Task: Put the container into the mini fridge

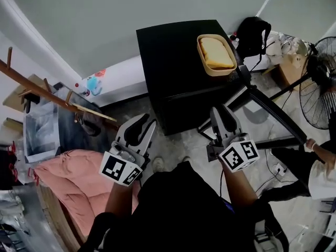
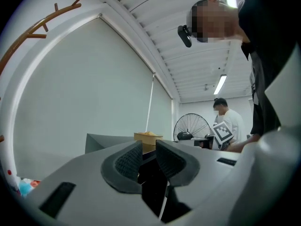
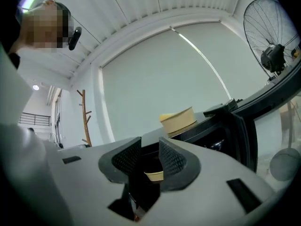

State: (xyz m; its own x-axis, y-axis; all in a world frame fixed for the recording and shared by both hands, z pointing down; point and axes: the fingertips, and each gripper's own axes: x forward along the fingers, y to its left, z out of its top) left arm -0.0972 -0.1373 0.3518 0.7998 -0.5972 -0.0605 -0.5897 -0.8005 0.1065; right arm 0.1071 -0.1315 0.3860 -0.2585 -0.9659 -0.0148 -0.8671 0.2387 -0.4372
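Atop the mini fridge (image 1: 168,51), the container (image 1: 216,54) lies lengthwise front-to-back.

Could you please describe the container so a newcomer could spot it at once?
Find the black mini fridge standing against the pale wall. On its top, near the far right corner, sits the container: a rounded tan tub with yellow contents, the only thing on that dark surface.
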